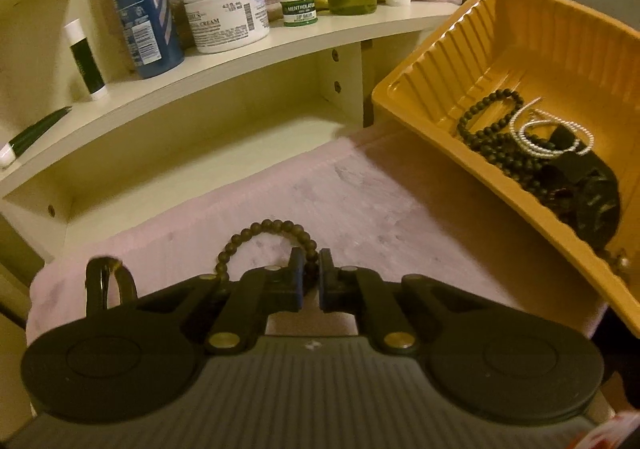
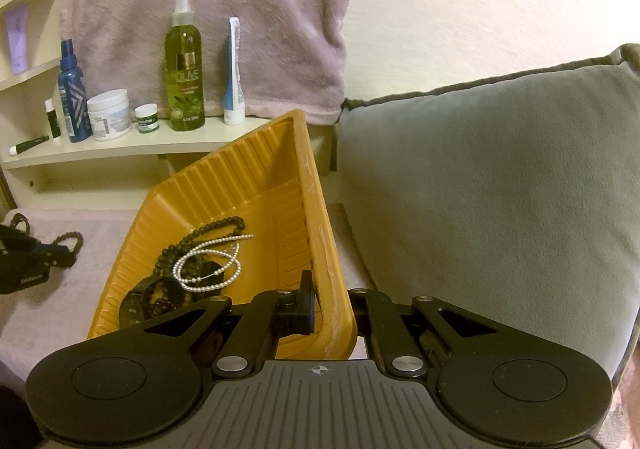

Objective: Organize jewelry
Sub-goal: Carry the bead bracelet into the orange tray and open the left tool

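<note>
My left gripper point(image 1: 311, 273) is shut on a dark beaded bracelet point(image 1: 264, 231) just above the pink fleece cloth point(image 1: 360, 205); it also shows in the right wrist view point(image 2: 66, 249). My right gripper point(image 2: 332, 309) is shut on the rim of the yellow plastic tray point(image 2: 320, 209) and holds it tilted; its right finger is hidden behind the rim. The tray point(image 1: 500, 49) holds dark bead strands point(image 1: 492, 129), a pearl necklace point(image 2: 208, 269) and black pieces, slid to its low side.
A cream shelf point(image 1: 240, 61) behind holds a blue bottle point(image 1: 140, 5), a white cream jar point(image 1: 226, 13), a small green jar point(image 1: 300, 7), an olive spray bottle point(image 2: 185, 77) and tubes. A grey cushion point(image 2: 500, 189) lies right. A black clip point(image 1: 106, 285) lies left.
</note>
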Action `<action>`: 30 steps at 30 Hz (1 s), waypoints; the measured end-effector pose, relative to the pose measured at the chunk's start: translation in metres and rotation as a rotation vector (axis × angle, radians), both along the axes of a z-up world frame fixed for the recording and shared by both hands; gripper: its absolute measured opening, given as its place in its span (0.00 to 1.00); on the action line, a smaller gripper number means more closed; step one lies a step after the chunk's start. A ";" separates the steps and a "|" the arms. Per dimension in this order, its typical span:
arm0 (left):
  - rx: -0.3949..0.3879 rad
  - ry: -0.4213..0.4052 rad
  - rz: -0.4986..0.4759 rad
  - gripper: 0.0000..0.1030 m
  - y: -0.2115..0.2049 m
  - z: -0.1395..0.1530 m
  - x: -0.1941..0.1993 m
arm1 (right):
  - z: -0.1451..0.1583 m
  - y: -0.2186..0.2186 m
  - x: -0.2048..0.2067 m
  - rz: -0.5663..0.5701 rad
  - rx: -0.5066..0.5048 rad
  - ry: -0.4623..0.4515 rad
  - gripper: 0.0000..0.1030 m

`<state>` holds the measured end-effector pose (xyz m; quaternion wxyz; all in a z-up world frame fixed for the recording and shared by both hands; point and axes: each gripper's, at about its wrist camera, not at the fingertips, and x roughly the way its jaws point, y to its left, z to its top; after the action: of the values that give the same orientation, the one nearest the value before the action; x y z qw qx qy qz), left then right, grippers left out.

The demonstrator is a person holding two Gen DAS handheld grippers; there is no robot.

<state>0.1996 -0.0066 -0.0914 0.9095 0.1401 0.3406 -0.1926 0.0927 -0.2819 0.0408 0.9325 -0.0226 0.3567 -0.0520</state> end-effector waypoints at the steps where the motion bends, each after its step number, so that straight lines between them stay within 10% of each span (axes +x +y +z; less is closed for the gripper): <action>1: -0.010 0.000 0.006 0.06 0.000 0.001 -0.004 | 0.000 0.000 0.000 0.000 0.000 -0.001 0.06; 30: -0.248 -0.057 0.167 0.06 0.024 0.062 -0.035 | 0.002 0.001 -0.003 0.008 0.008 -0.009 0.06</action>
<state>0.1642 0.0175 -0.0290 0.9420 0.0033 0.2990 -0.1526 0.0901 -0.2806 0.0429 0.9344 -0.0202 0.3525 -0.0471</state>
